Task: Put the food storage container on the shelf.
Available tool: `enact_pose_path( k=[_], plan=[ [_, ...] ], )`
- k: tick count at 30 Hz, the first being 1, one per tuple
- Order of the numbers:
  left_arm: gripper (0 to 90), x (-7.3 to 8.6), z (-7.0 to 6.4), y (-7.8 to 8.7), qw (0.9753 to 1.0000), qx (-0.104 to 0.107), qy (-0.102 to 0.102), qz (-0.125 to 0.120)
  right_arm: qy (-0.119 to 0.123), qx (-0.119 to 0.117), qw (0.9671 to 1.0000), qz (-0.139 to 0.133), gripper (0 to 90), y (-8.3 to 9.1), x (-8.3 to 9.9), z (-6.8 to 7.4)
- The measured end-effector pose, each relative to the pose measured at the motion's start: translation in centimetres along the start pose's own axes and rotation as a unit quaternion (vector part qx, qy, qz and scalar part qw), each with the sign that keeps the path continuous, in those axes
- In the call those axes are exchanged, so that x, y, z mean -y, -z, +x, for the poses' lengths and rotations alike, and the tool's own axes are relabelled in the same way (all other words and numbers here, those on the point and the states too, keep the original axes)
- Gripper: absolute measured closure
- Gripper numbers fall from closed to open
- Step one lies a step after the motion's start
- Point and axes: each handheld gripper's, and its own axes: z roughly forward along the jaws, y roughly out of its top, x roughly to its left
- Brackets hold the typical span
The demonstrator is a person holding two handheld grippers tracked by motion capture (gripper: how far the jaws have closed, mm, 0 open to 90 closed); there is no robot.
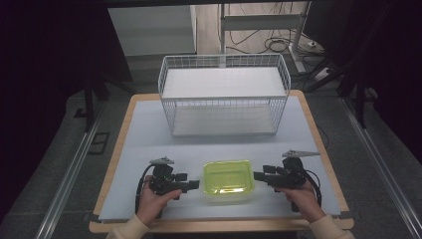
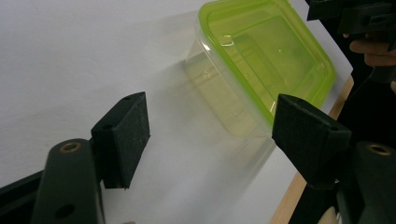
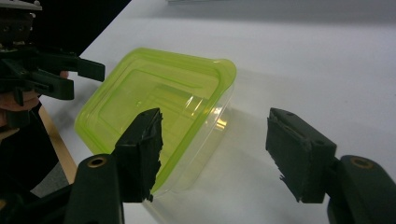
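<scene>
Clear rectangular plastic container with lime-green lid (image 1: 228, 181) sits near worktop (image 1: 144, 139) front edge, flanked by left gripper (image 1: 193, 184) and right gripper (image 1: 257, 176), jaws spread and empty, likely squaring up to lift it together toward white wire basket (image 1: 224, 94).

container (image 2: 261, 60) clipped at twelve o'clock in the left gripper view; right gripper (image 2: 364, 28) cut off at two o'clock.

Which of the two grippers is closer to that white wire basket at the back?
Right, slightly. The right gripper and left gripper both sit well short of the wire basket, flanking the green container.
</scene>
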Motion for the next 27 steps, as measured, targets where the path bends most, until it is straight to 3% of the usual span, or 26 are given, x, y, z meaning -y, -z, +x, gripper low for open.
enact_pose_path(
  k=[6,17,23,25,27],
  plan=[
    [28.6,-0.2,-0.1,-0.9,0.9999,-0.003,0.01,-0.004,-0.021,-0.005,0.9997,0.013,37.7,-1.0,0.1,-0.3],
    [34.4,-1.0,-0.4,-2.9,0.9993,0.019,0.031,-0.001,-0.043,-0.029,0.998,0.035,47.2,-2.4,0.4,-0.4],
    [52.0,-1.0,-0.6,-3.4,0.999,0.025,0.036,0.003,-0.051,-0.043,0.9968,0.044,56.0,-2.6,0.5,-0.4],
    [59.7,-1.0,-0.7,-3.2,0.9986,0.038,0.036,0.001,-0.053,-0.054,0.9958,0.051,63.2,-2.7,0.5,-0.5],
    [65.1,-1.0,-0.9,-3.2,0.9988,0.037,0.032,0.0,-0.062,-0.068,0.9941,0.058,67.2,-2.9,0.5,-0.4]
  ],
)
